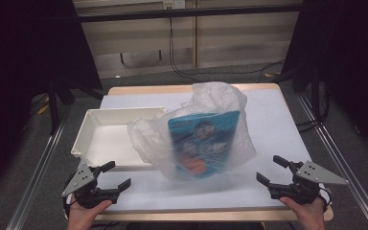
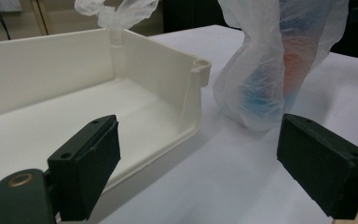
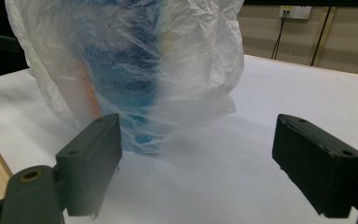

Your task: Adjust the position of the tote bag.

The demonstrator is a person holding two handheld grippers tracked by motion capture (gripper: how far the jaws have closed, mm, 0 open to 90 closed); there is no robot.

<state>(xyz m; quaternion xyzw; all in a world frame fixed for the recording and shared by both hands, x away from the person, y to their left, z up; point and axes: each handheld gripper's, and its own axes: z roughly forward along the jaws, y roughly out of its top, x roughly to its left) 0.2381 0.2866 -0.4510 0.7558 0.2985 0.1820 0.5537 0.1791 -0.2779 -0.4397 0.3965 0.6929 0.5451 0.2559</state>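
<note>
both tongs (image 1: 114, 176) (image 1: 274, 170) gape; bagged blue packet (image 1: 202, 141) stands upright.

Bare counter (image 1: 268, 120) lies open at the frame's right and along the bottom; the white tray (image 1: 84, 132) blocks the left, the bagged blue packet (image 1: 203, 141) the centre.

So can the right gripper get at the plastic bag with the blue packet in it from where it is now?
Probably yes. The right gripper is open, and bare table lies between it and the plastic bag; in the right gripper view the bag sits straight ahead between its fingers.
</note>
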